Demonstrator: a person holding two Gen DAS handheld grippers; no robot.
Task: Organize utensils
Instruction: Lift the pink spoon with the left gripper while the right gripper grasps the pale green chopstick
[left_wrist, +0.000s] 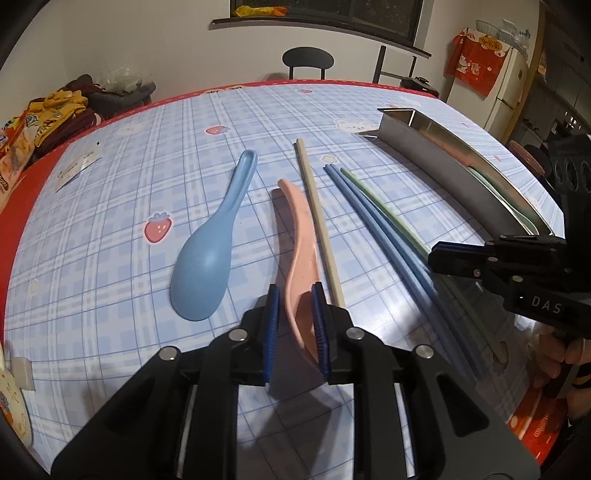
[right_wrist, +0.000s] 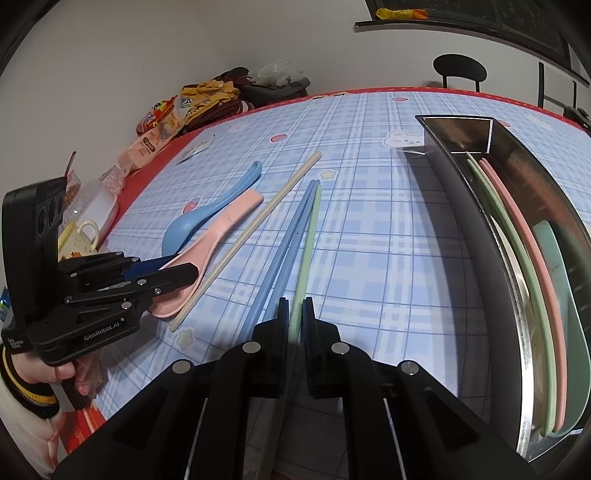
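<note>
Pink spoon (left_wrist: 300, 236), pinched edgewise in the left gripper (left_wrist: 295, 325), could twist free, while the right gripper (right_wrist: 294, 325) narrowly straddled the green chopstick (right_wrist: 306, 251).

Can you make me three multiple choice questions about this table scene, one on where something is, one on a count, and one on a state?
1. Where does the blue spoon lie?
A. in the metal tray
B. on the tablecloth, left of the pink spoon
C. on the chair

2. How many blue chopsticks lie on the table?
A. two
B. four
C. none

3. What is the left gripper doing?
A. hanging open above the tray
B. gripping the beige chopstick
C. closed on the pink spoon

Answers:
1 B, it rests on the checked cloth beside the pink one.
2 A, a pair lies side by side next to the green chopstick.
3 C, its blue pads press the spoon's bowl on both sides.
</note>
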